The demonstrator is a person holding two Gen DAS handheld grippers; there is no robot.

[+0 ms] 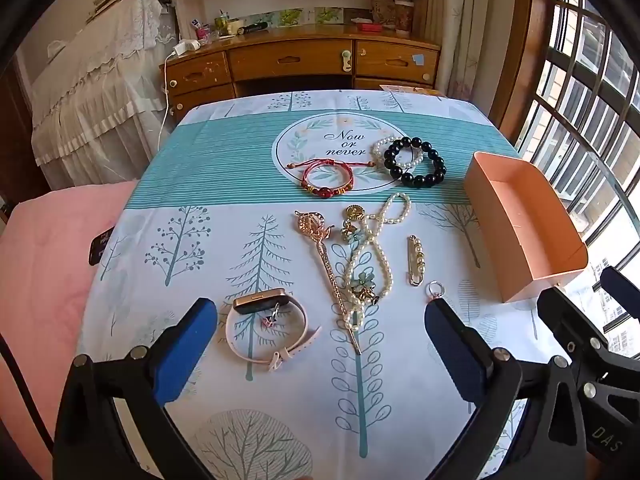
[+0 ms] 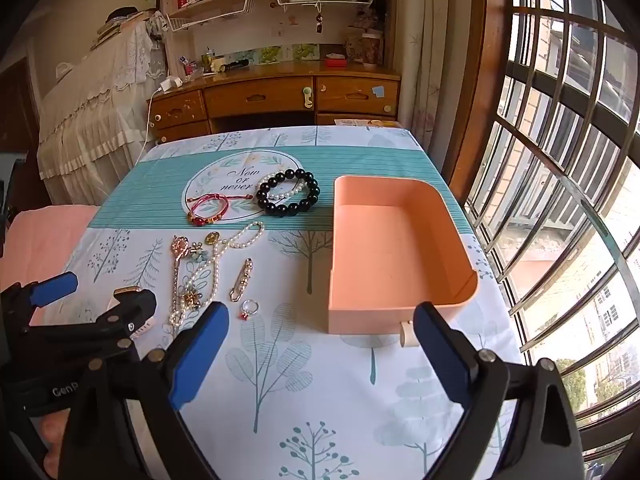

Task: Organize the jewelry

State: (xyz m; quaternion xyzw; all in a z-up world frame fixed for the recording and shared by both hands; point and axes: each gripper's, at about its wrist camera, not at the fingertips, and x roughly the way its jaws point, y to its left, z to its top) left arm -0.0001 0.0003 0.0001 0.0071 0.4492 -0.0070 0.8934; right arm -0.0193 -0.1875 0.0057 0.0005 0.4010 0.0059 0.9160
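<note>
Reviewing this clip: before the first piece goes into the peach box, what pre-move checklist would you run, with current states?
1. Left gripper open and holding nothing: ok.
2. Right gripper open and holding nothing: ok.
3. Peach box has nothing in it, open side up: ok.
4. Small ring lies apart from the other pieces, easy to pick: ok.
5. Pearl necklace free of neighbours: not ok, it lies tangled with flower charms and against the gold hairpin.
6. Black bead bracelet separate: not ok, it overlaps a pearl bracelet.
</note>
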